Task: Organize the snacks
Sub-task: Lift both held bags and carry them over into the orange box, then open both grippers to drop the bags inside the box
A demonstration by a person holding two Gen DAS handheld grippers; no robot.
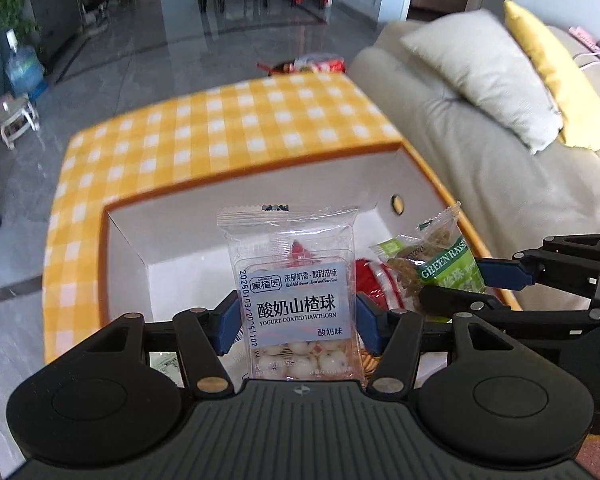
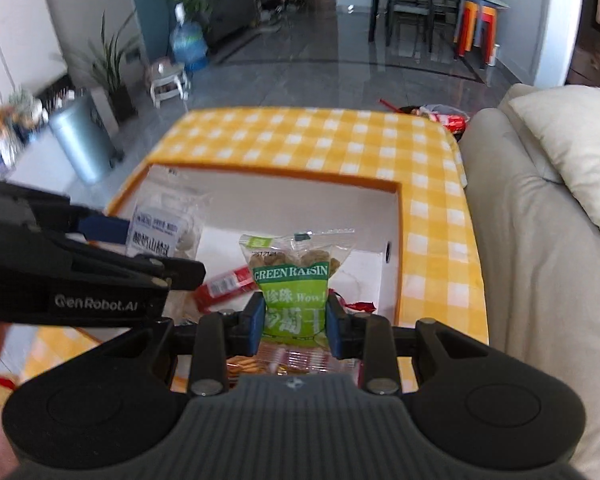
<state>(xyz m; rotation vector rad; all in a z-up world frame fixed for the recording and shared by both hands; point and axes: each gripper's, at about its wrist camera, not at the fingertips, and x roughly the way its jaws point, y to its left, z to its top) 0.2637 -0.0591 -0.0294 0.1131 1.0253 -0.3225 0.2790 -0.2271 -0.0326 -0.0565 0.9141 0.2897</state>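
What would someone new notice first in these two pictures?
Two snack packets held upright over an open white box: the left tongs grip a clear hawthorn pack, the right tongs a green raisin pack. Next, the yellow checked cloth under the box, with a beige sofa to its right.

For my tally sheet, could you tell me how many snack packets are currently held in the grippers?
2. The yogurt-coated hawthorn packet is in the left gripper; the green raisin packet is in the right gripper. Both hang over the white box, where more snacks lie partly hidden.
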